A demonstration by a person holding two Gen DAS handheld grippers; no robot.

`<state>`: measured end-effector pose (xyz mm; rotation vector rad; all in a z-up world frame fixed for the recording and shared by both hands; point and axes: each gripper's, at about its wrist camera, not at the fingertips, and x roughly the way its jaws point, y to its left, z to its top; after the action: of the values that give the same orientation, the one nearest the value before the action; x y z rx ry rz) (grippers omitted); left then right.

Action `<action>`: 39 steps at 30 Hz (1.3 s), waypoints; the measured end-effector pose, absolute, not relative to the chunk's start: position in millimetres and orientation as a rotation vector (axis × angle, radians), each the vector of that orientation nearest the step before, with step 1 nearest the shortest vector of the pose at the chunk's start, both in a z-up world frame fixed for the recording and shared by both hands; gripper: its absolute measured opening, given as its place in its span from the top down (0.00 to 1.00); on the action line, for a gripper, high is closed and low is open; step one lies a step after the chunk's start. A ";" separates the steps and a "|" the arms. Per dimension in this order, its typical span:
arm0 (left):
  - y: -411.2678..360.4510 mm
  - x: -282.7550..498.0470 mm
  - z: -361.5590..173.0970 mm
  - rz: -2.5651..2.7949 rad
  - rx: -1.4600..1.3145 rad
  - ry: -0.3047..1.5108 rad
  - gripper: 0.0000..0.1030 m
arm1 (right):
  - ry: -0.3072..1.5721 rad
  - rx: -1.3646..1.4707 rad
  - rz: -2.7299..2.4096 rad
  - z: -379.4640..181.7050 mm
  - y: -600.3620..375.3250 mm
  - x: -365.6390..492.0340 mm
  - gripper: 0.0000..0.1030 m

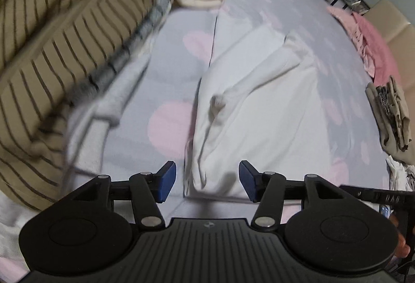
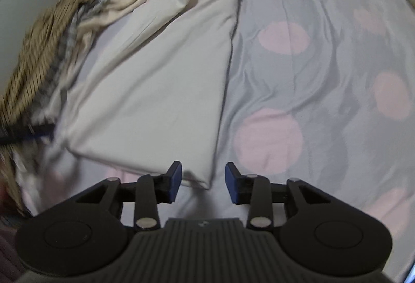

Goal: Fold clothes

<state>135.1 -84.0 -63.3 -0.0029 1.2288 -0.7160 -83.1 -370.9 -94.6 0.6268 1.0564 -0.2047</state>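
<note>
A white garment [image 1: 246, 101] lies folded into a long panel on the bed, with a sleeve or flap doubled over its far end. In the right wrist view the white garment [image 2: 155, 75] is a smooth rectangle with its near corner toward me. My left gripper [image 1: 207, 182] is open just above the garment's near end, and its blue pads [image 1: 167, 180] stand apart from the cloth. My right gripper [image 2: 203, 183] is open too. The garment's near corner lies between and under its fingers, not pinched.
The bed sheet [image 2: 311, 75] is grey with large pink dots. A heap of tan striped and grey clothes [image 1: 64, 36] lies left of the garment, blurred in the right wrist view [image 2: 39, 49]. A pink garment [image 1: 368, 34] and folded khaki clothes [image 1: 391, 114] sit at the bed's right edge.
</note>
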 end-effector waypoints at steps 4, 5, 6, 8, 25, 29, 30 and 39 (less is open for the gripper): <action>-83.1 143.0 -87.9 -0.695 -0.074 1.319 0.50 | 1.077 0.804 -0.210 -112.8 -381.0 -77.0 0.59; -83.6 144.7 -94.0 -0.689 -0.082 1.335 0.50 | 1.088 0.833 -0.208 -117.5 -381.6 -75.3 0.59; -83.8 145.1 -98.3 -0.687 -0.085 1.338 0.52 | 1.094 0.852 -0.206 -122.0 -381.3 -73.7 0.59; -84.5 143.8 -100.7 -0.696 -0.083 1.327 0.52 | 1.099 0.870 -0.202 -128.4 -379.8 -70.3 0.59; -94.5 130.2 -54.9 -0.740 -0.086 1.261 0.90 | 0.971 0.843 -0.179 -84.0 -380.1 -73.5 0.91; -91.5 111.1 -29.7 -0.786 -0.103 1.270 0.91 | 0.983 0.801 -0.188 -47.4 -385.9 -87.9 0.92; -90.4 104.1 -25.2 -0.801 -0.102 1.274 0.91 | 0.999 0.795 -0.191 -39.8 -388.0 -94.1 0.92; -77.8 14.7 -27.2 -0.880 0.068 1.360 0.91 | 1.080 0.751 -0.200 -23.5 -368.9 -181.1 0.91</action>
<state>14.7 -77.8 -27.2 0.0676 1.3596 -0.8800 -181.1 -368.9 -23.5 0.7509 1.0799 -0.1999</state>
